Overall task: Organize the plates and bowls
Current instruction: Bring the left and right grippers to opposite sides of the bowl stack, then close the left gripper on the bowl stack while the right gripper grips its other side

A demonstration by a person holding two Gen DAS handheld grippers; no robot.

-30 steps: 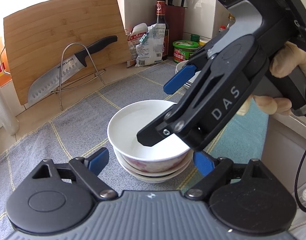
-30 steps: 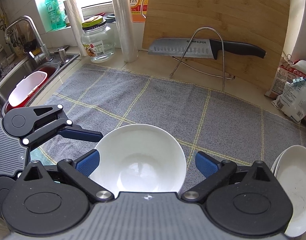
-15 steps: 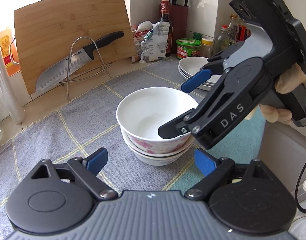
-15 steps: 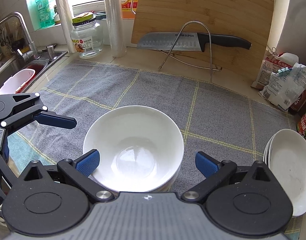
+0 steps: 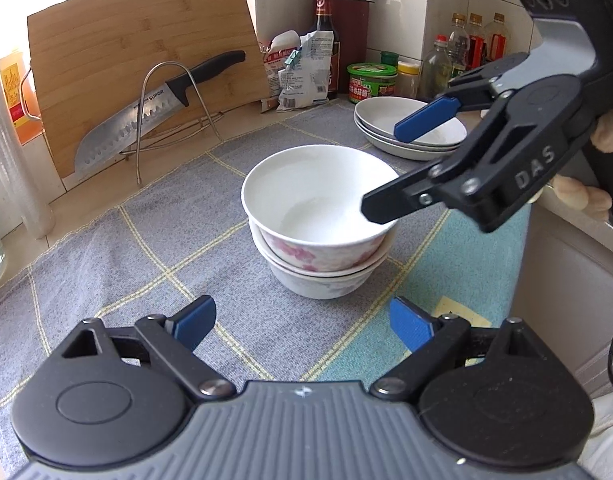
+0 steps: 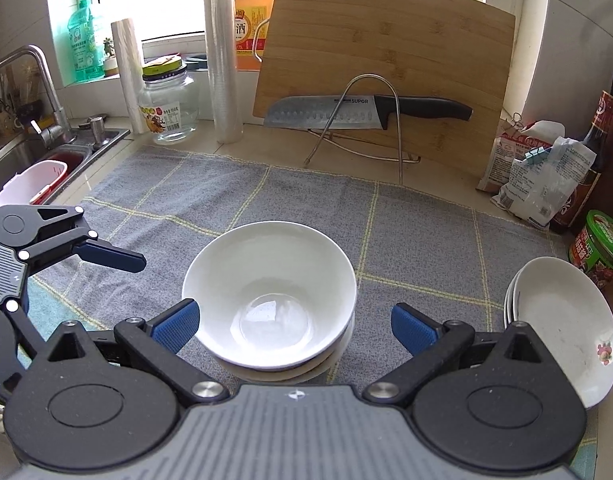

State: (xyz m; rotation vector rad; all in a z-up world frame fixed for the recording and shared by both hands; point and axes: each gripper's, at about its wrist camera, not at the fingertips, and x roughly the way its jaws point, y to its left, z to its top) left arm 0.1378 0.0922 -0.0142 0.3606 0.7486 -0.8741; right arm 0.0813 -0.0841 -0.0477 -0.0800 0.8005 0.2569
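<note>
My left claw points down at a slant, its 2 blue-padded fingers spread wide with nothing pressed between them. My right claw slants down the same way, its jaws also wide apart and gripping nothing. From the left view, my right claw comes in from the right side, one finger above the other, its blue pad on the upper one. My hand wraps its handle, fingers curled around the grip. From the right view, my left claw shows at the left edge.
</note>
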